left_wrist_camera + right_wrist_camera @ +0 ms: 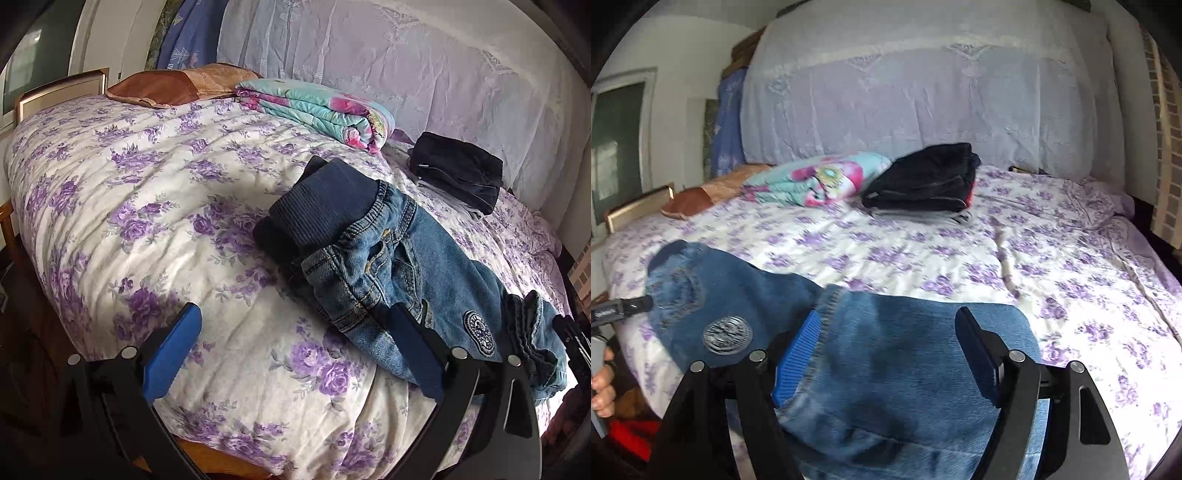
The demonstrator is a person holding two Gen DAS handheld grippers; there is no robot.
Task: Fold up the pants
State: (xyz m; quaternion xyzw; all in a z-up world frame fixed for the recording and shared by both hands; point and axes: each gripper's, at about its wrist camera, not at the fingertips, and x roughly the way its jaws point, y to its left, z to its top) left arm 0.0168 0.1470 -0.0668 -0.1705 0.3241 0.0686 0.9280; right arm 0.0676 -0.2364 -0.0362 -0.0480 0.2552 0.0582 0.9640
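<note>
A pair of small blue jeans (406,266) with a dark ribbed waistband (317,206) lies crumpled on the floral bedspread (147,206). A round patch (479,332) shows on one leg. My left gripper (295,325) is open over the bed; its right finger (410,350) lies over the jeans' edge. In the right wrist view the jeans (905,369) spread under my right gripper (890,325), which is open with the denim leg between its fingers. The patch (727,335) shows to its left. The left gripper's tip (624,307) enters at the far left.
A folded dark garment pile (458,173) (923,184) and a folded teal floral blanket (317,110) (820,177) lie at the bed's far side. A brown pillow (162,85) sits at the head. A pale curtain (923,92) covers the wall behind.
</note>
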